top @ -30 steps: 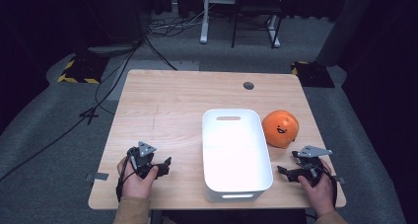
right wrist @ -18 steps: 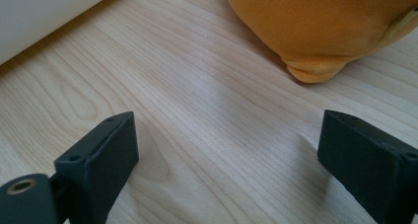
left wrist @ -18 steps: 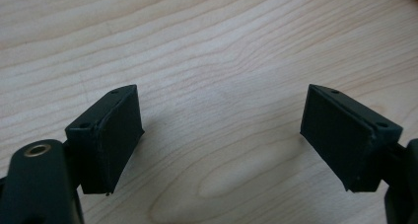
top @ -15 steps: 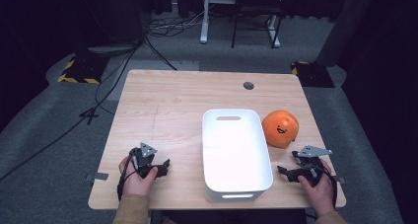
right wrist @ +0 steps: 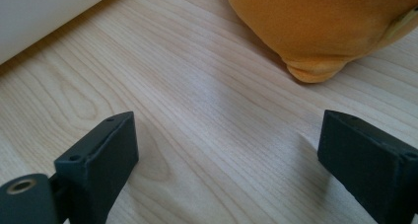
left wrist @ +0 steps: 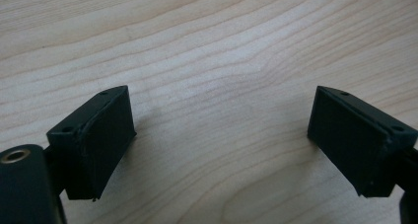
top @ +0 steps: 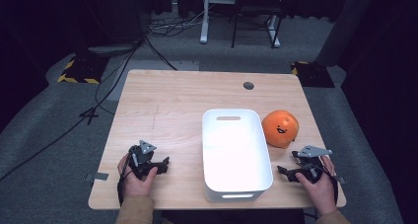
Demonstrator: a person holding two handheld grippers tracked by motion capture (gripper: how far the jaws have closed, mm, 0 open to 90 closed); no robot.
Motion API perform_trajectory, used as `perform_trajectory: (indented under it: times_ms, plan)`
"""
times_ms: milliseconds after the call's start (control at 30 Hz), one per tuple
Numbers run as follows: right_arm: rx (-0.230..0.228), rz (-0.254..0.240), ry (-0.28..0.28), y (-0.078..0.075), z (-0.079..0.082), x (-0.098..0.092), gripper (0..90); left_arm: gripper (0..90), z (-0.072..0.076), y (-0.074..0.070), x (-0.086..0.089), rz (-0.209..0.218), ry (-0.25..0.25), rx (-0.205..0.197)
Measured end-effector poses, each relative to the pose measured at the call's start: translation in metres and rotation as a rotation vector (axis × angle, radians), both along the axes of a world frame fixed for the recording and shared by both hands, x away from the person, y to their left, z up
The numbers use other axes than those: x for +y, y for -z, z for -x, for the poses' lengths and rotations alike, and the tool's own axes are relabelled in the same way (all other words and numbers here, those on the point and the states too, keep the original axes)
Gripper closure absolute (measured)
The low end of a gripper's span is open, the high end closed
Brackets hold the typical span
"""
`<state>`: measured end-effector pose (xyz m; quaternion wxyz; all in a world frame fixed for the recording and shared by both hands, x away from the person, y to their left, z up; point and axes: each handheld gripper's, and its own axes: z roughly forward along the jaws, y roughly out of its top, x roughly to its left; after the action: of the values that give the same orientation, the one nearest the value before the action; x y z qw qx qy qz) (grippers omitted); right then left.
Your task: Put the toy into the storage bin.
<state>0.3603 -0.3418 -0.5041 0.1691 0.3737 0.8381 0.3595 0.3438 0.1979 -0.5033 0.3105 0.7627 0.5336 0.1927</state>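
Light wood is the bench (top: 177,105), and on it there are one white tub (top: 235,152), one orange ball toy (top: 280,128) with a small drawn face, and two grippers, each held in one hand. At the left, the left gripper (top: 160,165) sits low over the near left corner of the bench. Its jaws have just been opening and now stand wide apart; between them is bare wood and they hold nothing. The white tub is well apart from these jaws, toward the middle of the bench. At the right, the right gripper (top: 286,172) is at the near right corner, and its jaws are also spread wide with bare wood between them. The orange ball toy (right wrist: 320,26) lies just ahead of these jaws, not touching them, and the wall of the tub (right wrist: 44,12) is ahead to their left.
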Motion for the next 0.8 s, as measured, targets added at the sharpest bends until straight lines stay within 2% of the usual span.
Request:
perform_trajectory:
  times_ms: [233, 267, 333, 367, 400, 433, 533, 600, 800]
  plan:
    - [0.006, -0.010, 0.019, 0.000, -0.001, -0.001, 9.1, 7.9, -0.005, 0.000, 0.000, -0.004, 0.003, 0.009]
    - [0.003, -0.006, 0.028, 0.000, -0.001, -0.002, 11.7, 7.9, -0.005, 0.000, 0.000, -0.004, 0.003, 0.009]
    - [0.027, -0.001, 0.034, -0.006, -0.001, -0.004, 27.8, 7.9, -0.005, 0.000, 0.000, -0.003, 0.003, 0.009]
    - [0.027, -0.001, 0.034, -0.006, -0.001, -0.004, 27.8, 7.9, -0.005, 0.000, 0.000, -0.003, 0.003, 0.009]
    - [0.019, -0.044, 0.028, -0.013, -0.001, -0.007, 25.7, 7.9, -0.005, 0.000, 0.000, -0.003, 0.003, 0.009]
    - [0.002, -0.064, 0.043, -0.018, 0.000, -0.008, 24.5, 7.9, -0.005, 0.000, 0.000, -0.004, 0.003, 0.009]
    - [-0.038, -0.093, 0.067, -0.032, 0.001, -0.011, 25.6, 7.9, -0.005, 0.000, 0.000, -0.004, 0.003, 0.009]
    - [-0.051, -0.119, 0.070, -0.042, 0.003, -0.013, 32.6, 7.9, -0.005, 0.000, 0.000, -0.004, 0.003, 0.009]
    - [-0.077, -0.180, 0.064, -0.071, 0.004, -0.018, 43.1, 7.9, -0.005, 0.000, 0.000, -0.003, 0.002, 0.007]
